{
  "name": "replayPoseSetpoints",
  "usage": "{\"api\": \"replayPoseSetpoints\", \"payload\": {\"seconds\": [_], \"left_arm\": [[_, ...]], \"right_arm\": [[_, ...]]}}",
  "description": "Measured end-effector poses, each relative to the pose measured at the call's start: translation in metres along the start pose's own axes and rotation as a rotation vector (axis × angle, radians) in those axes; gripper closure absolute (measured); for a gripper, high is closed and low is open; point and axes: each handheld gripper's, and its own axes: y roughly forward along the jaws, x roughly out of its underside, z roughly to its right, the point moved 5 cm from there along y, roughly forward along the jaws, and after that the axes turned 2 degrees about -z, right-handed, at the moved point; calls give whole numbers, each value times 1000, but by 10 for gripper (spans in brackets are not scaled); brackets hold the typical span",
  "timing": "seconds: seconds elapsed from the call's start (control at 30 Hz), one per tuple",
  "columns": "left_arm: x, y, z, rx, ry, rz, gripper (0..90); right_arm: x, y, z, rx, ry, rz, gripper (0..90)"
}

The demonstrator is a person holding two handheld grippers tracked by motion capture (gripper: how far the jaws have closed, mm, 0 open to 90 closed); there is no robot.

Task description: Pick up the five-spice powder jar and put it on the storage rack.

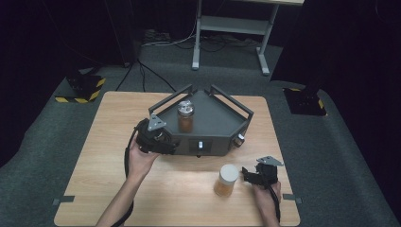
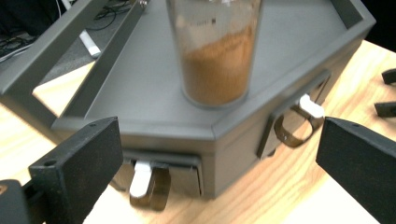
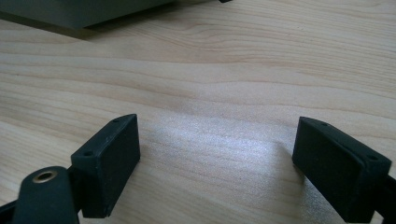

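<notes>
— Brown-powder jar [image 1: 185,116] sits on the grey stand [image 1: 215,124]; second jar [image 1: 226,180] waits before it.
— We note left gripper [image 1: 152,137] wide open at the stand's corner, right gripper [image 1: 259,175] open, empty. Nothing grasped yet.

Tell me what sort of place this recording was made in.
Probably a lab or test room set up for recording, not a home. A small wooden table stands on grey carpet, black curtains hang around it, hazard-striped stand bases sit at the sides, and cables run under a metal desk frame behind.
</notes>
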Motion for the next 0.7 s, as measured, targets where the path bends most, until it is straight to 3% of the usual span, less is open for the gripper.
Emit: {"api": "replayPoseSetpoints", "payload": {"seconds": [0.33, 0.7], "left_arm": [[25, -17, -8, 5, 18, -20, 10], [52, -25, -20, 0, -13, -55, 10]], "right_arm": [[0, 0, 0, 0, 1, 0, 151], [0, 0, 0, 1, 1, -1, 149]]}}
